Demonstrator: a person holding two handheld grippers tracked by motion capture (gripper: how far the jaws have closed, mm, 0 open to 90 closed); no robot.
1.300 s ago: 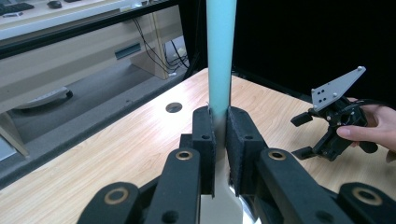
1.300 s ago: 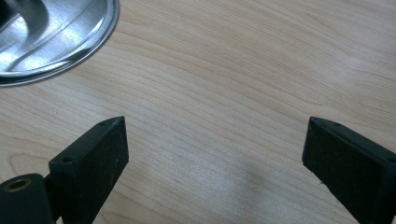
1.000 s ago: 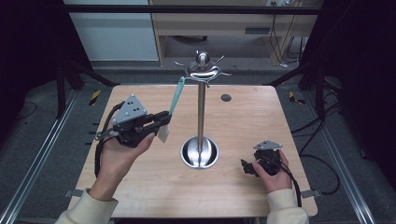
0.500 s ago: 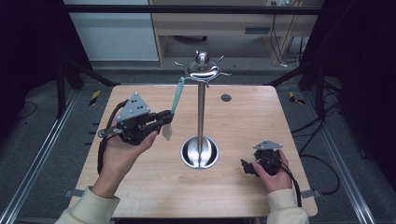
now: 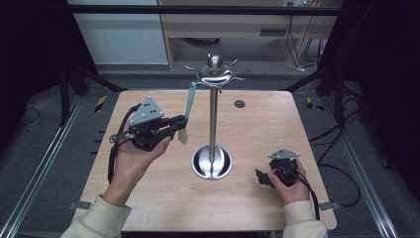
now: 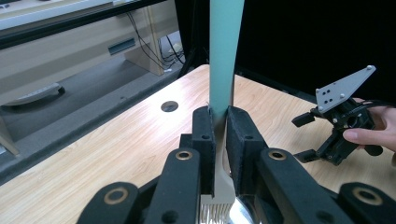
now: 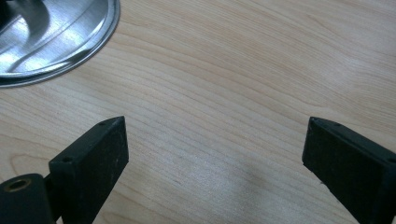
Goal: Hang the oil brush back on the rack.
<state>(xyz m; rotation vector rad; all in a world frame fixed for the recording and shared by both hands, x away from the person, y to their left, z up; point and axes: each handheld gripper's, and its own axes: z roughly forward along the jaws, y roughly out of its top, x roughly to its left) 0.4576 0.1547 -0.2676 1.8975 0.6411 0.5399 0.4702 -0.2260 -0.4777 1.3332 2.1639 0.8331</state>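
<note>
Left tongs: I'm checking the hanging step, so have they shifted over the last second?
Barely: the left tongs edged slightly away from the stand's pole.

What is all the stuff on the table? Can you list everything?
brush: one, teal handle with pale bristles, hanging upright left of the pole, clamped low down
stand: one, shiny metal pole with hooks on top and a round base, table middle
table: one, light wood
hole: one, dark and round, far side of table
left gripper: one, black, shut on the brush
right gripper: one, black, open, low over bare wood beside the base
</note>
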